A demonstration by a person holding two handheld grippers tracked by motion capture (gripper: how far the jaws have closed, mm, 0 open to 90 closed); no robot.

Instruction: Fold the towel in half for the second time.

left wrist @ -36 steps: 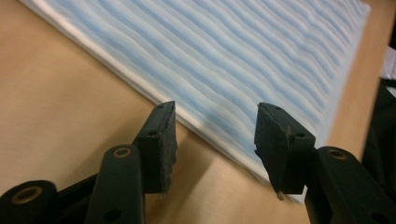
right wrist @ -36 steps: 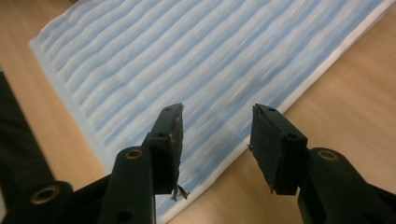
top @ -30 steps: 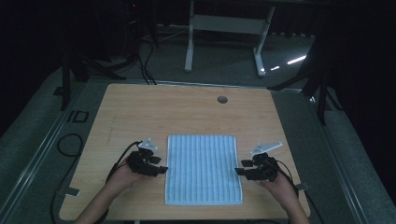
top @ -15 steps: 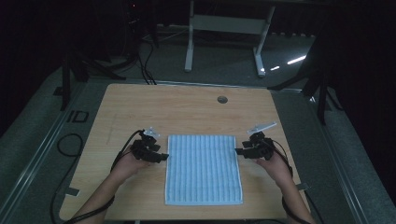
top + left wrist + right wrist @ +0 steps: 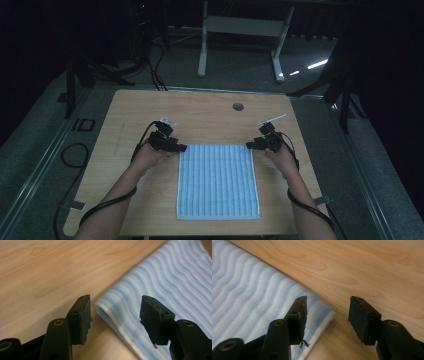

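High view: blue striped cloth (image 5: 218, 182) lies flat on the wooden table (image 5: 200, 112), near its front edge. Left gripper (image 5: 181, 148) sits at the cloth's far left corner, right gripper (image 5: 248, 145) at the far right corner.

Left gripper view: jaws spread, straddling the cloth corner (image 5: 160, 290); not pinching.

Right gripper view: jaws spread, cloth corner (image 5: 249, 300) between and beneath them; nothing held.

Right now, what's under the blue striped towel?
The blue striped towel lies flat on the wooden table, which shows all around it. Anything thin beneath it is covered, so I cannot tell.
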